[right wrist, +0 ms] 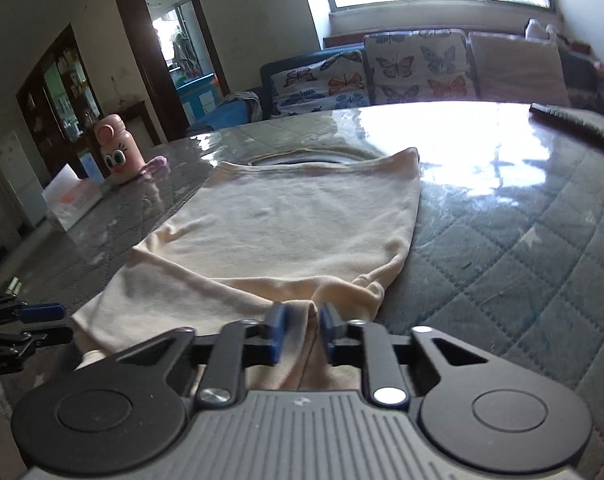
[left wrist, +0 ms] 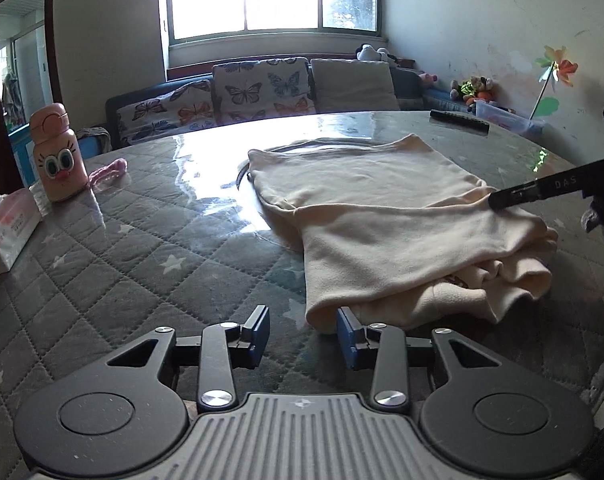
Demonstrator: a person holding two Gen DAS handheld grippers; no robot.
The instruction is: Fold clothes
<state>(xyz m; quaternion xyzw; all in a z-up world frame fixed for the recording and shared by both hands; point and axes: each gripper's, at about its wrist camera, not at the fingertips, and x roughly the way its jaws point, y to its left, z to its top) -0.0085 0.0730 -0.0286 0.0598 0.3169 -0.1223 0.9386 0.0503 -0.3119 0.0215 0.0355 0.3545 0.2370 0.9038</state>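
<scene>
Right tongs look pinched on the cream shirt hem, left tongs gaping empty just beside its corner on the counter, so grab there first, then lift evenly.

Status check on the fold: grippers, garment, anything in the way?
Right gripper pinching a bunched fold at the near edge of the cream knit garment. Left gripper open at its near corner, nothing held. Pink cartoon-face bottle well clear.
</scene>
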